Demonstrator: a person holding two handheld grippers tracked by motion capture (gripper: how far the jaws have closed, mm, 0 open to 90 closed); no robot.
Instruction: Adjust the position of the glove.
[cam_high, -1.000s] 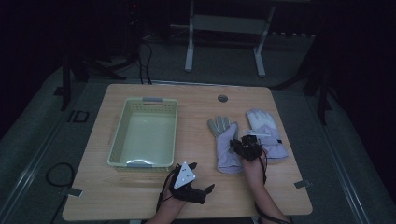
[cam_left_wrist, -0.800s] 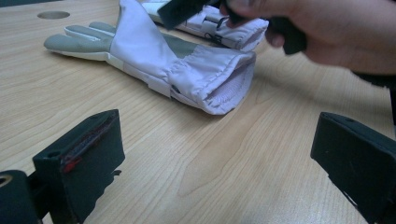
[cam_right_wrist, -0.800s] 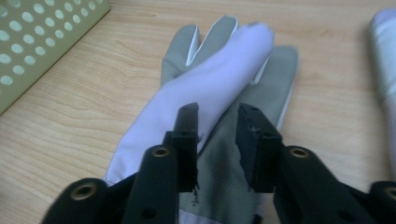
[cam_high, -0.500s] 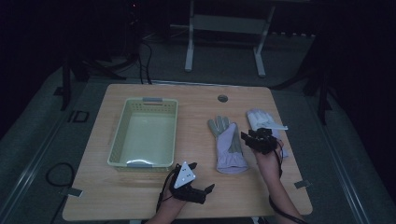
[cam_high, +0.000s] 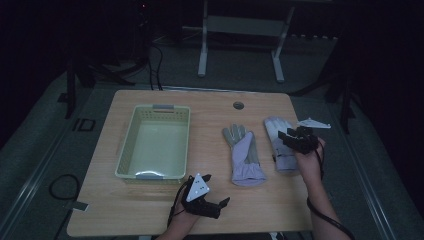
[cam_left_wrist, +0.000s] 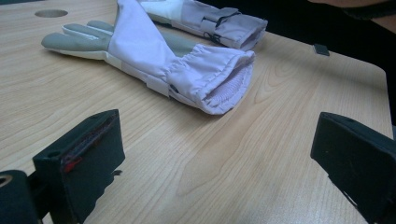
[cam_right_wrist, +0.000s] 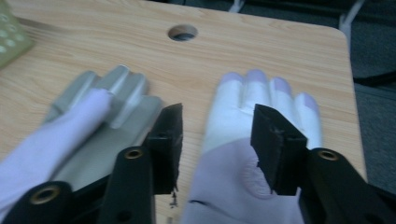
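Right gripper (cam_high: 287, 137) above the right-hand glove (cam_high: 281, 145), over its cuff end, held in a hand that comes up from the table's near right edge. Jaws partly apart, just been opening, nothing clamped between them; in the right gripper view, both black jaws hanging over the pale lilac back of that glove (cam_right_wrist: 254, 154), white fingers pointing away toward the far edge. No contact between pads and cloth to be made out.

Left gripper (cam_high: 215, 192) low at the near edge of the table (cam_high: 210, 107), grey three-cornered plate on top, jaws spread wide and empty. In the left gripper view, bare wood between the two jaws, with the open, gathered cuff of the left-hand glove (cam_left_wrist: 154, 56) just beyond them.

Left-hand glove (cam_high: 243, 156) flat near the table's middle, palm side partly folded over, grey fingers toward the far edge, cuff toward the person. Right-hand glove just beside it to the right, lying parallel, a narrow strip of wood between the two.

Further left, a pale green plastic basket (cam_high: 126, 150), standing well apart from both gloves. Near the far edge, a round cable hole (cam_high: 238, 105) in the tabletop, beyond the gloves' fingertips.
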